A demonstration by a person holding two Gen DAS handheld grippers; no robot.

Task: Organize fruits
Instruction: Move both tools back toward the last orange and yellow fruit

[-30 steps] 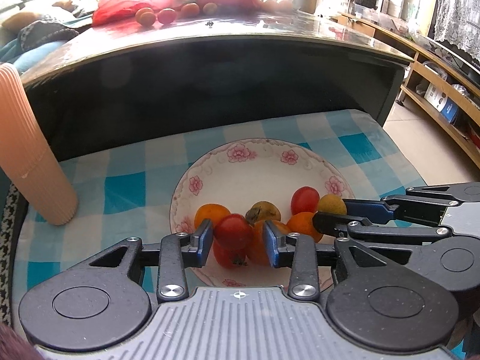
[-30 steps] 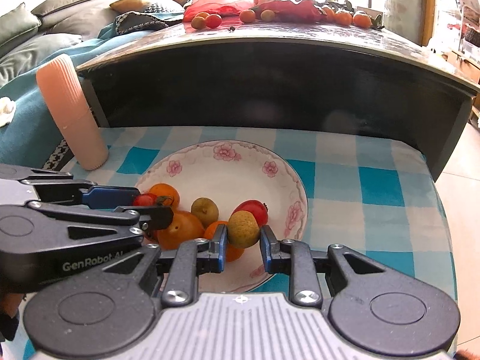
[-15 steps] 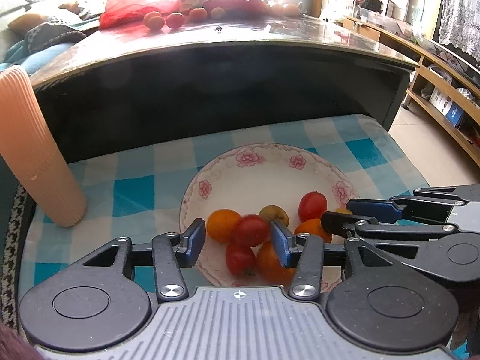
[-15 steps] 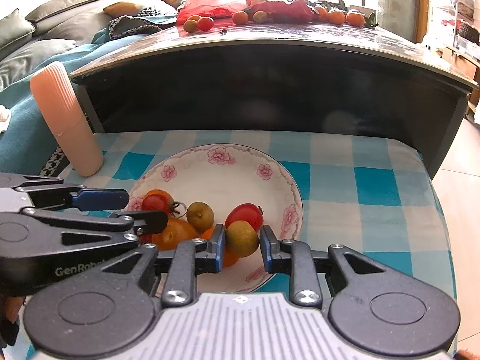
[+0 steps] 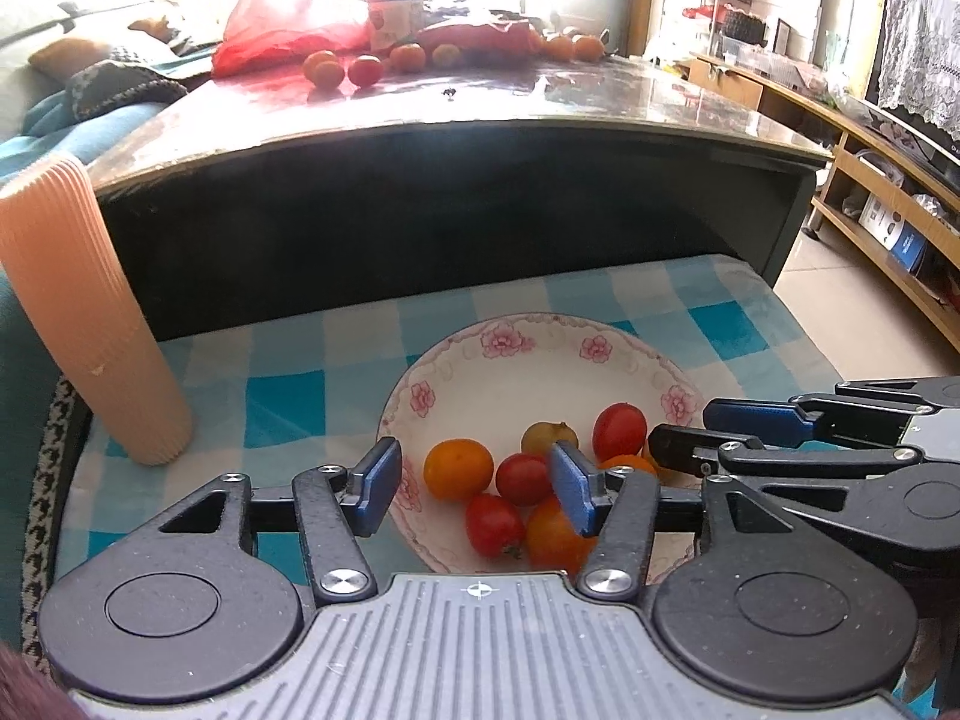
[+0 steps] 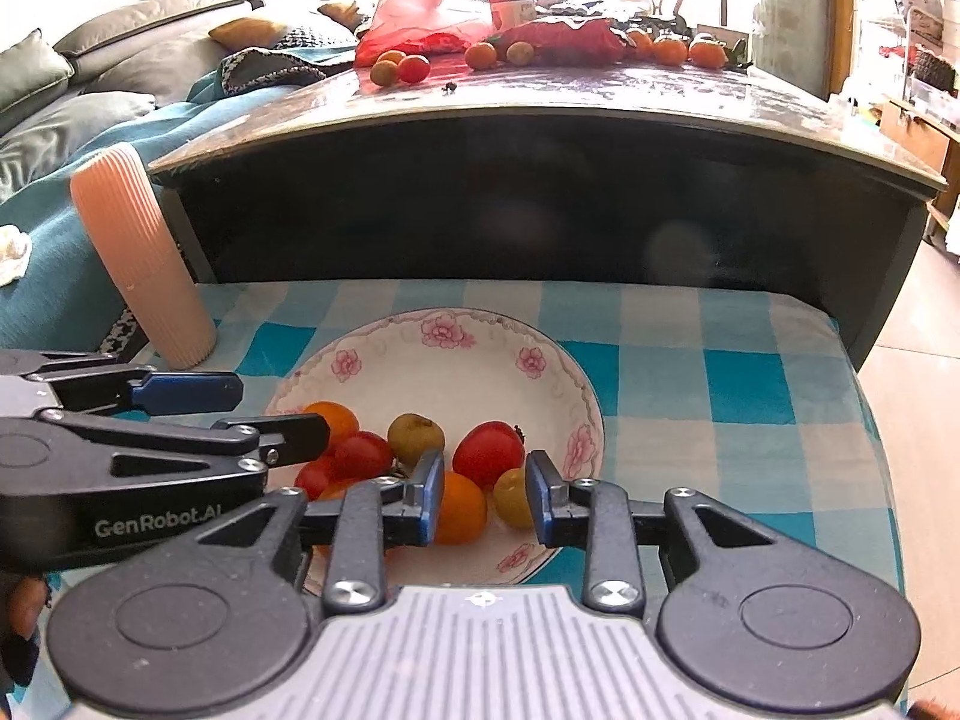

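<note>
A white plate with pink flowers [image 5: 540, 324] [image 6: 444, 315] sits on a blue checked cloth and holds several small fruits: oranges, red tomatoes and yellow-green ones. My left gripper [image 5: 474, 483] hovers over the plate's near edge with its jaws opening. A red tomato [image 5: 522, 478] lies in the plate between them, untouched by the pads. My right gripper [image 6: 485, 495] is over the plate's right side, its jaws opening too. A yellow-green fruit [image 6: 513, 498] rests in the plate beside the right pad, next to an orange [image 6: 459, 507]. Each gripper shows in the other's view [image 5: 681, 427] [image 6: 282, 408].
A ribbed peach cylinder [image 5: 78, 312] [image 6: 144, 264] stands on the cloth's left corner. Behind the plate rises a dark coffee table [image 5: 480, 120] [image 6: 540, 114] with more fruits [image 5: 348, 69] [image 6: 399, 69] and a red bag on top. A sofa lies to the left, shelves to the right.
My left jaws have spread and let go of the red tomato, which now lies in the plate. My right jaws have parted and the yellow-green fruit has dropped into the plate.
</note>
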